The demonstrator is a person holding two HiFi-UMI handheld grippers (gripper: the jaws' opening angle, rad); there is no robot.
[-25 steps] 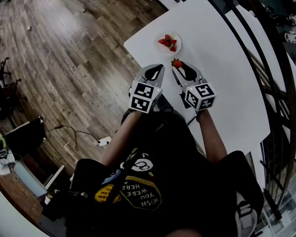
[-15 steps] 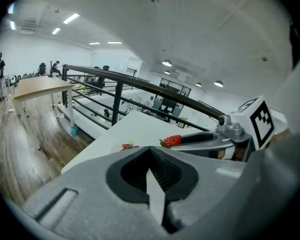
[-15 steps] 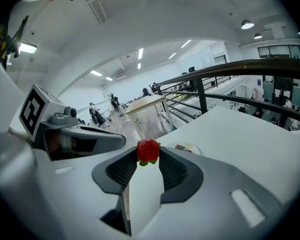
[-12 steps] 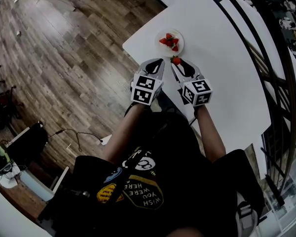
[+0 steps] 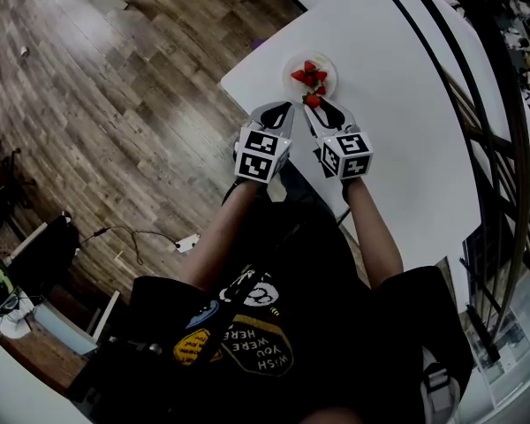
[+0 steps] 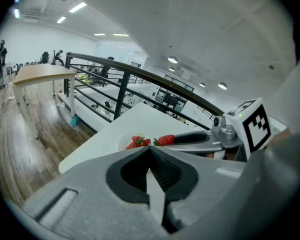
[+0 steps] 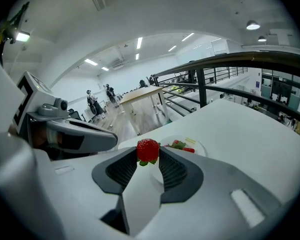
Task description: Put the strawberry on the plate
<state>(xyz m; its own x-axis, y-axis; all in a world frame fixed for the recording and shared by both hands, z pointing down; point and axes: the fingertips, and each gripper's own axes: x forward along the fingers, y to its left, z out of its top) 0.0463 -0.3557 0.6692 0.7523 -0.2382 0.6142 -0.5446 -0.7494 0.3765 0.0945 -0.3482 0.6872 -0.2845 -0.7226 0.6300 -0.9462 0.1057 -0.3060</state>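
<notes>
Strawberry (image 7: 148, 150) is pinched between the tips of the right gripper (image 5: 318, 107), whose jaws are closed on its sides. In the right gripper view its green leaves hang at the lower edge and the red body stands above the jaw tips, so its long axis looks roughly upright there. In the left gripper view the same fruit looks longer from side to side, so its true tilt is hard to settle. From the head view it is at the near rim of the plate (image 5: 291, 67); whether it touches the rim cannot be told.

Left gripper (image 6: 148, 150) is just beside the right one, with its jaws pressed together and nothing between them.

More berries (image 5: 310, 76) are heaped in the middle of the plate, leaving a bare white ring around them. The plate stands close to the left edge of the table (image 5: 397, 113), near a rounded corner, with the wooden floor (image 5: 115, 104) below that edge. Open white tabletop spreads to the right and beyond the plate, up to a dark railing (image 5: 503, 148).

Grippers and the person's arms hide the near part of the table. The heap is too small to count, and in both gripper views the jaws cut off the plate's near rim.
</notes>
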